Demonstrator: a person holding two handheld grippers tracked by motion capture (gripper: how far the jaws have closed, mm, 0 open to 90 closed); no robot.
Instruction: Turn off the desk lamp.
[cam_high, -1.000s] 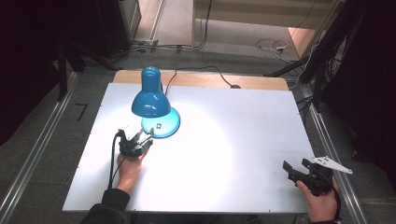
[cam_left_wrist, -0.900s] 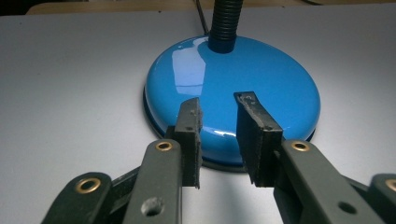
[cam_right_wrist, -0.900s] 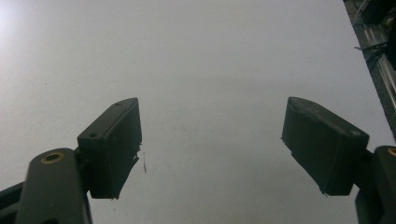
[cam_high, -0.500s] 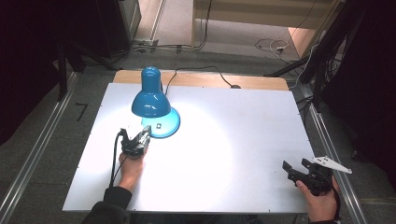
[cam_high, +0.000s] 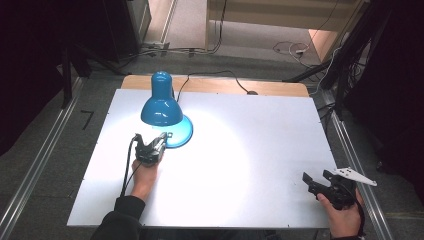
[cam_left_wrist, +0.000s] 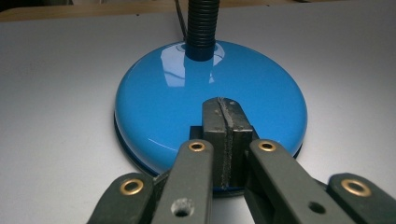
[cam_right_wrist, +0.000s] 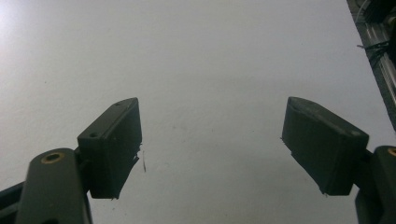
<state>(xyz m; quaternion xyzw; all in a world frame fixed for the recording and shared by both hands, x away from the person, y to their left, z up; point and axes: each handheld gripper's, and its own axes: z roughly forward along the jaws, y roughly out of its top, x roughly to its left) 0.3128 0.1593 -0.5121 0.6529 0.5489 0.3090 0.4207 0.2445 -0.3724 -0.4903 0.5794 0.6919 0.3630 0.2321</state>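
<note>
High view: white table (cam_high: 260, 150), large, lit by a bright pool of light at its middle; wooden strip along the far edge. Blue desk lamp (cam_high: 162, 107), standing at the far left of the table, shade tipped down and shining, round base (cam_left_wrist: 210, 102) flat on the surface, black ribbed neck (cam_left_wrist: 202, 23) rising from the base's far side, cord (cam_high: 210, 77) trailing off over the far edge. Left gripper (cam_high: 161, 141), held low at the near rim of the base, jaws pressed together with nothing between them, their joined tip lying over the base's near edge; whether it touches the surface cannot be told. Right gripper (cam_high: 314, 181), well apart at the near right corner, jaws spread wide over bare table, holding nothing. Step in hand, by judgement: the closed tip is placed as if to press a switch on the base or nudge the lamp. Next move likely calls for a short, steady push, kept gentle so the base does not slide.
</note>
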